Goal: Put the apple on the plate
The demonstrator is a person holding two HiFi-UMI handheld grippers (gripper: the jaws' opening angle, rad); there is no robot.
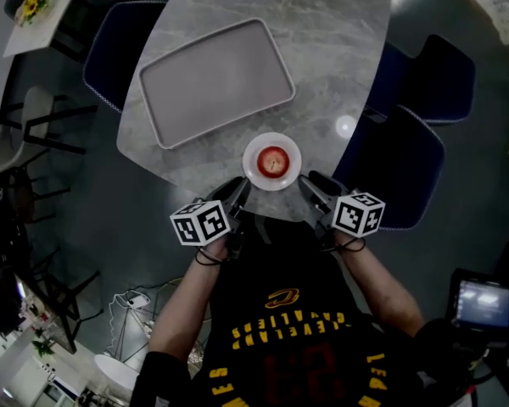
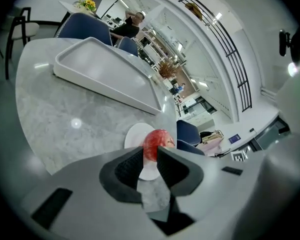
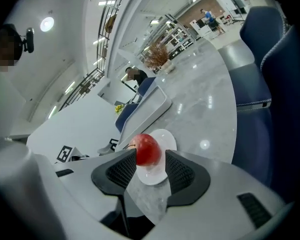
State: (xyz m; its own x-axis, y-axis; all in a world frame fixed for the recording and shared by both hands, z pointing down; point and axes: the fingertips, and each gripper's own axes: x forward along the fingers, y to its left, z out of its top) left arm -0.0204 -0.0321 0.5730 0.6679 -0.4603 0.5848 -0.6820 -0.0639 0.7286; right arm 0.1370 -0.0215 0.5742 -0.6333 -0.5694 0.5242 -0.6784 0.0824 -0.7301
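Both empty: left gripper (image 1: pixel 237 186) narrowly open, right gripper (image 1: pixel 310 181) wide, apple (image 1: pixel 272 160) on plate (image 1: pixel 251 149) just beyond them.

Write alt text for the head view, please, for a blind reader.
A red apple sits on a white plate at the near edge of the table. The left gripper and right gripper flank it, open and empty; a tray lies beyond.

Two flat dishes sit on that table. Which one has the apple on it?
The small round white plate at the table's near edge holds the apple. The big rectangular grey tray behind it holds nothing.
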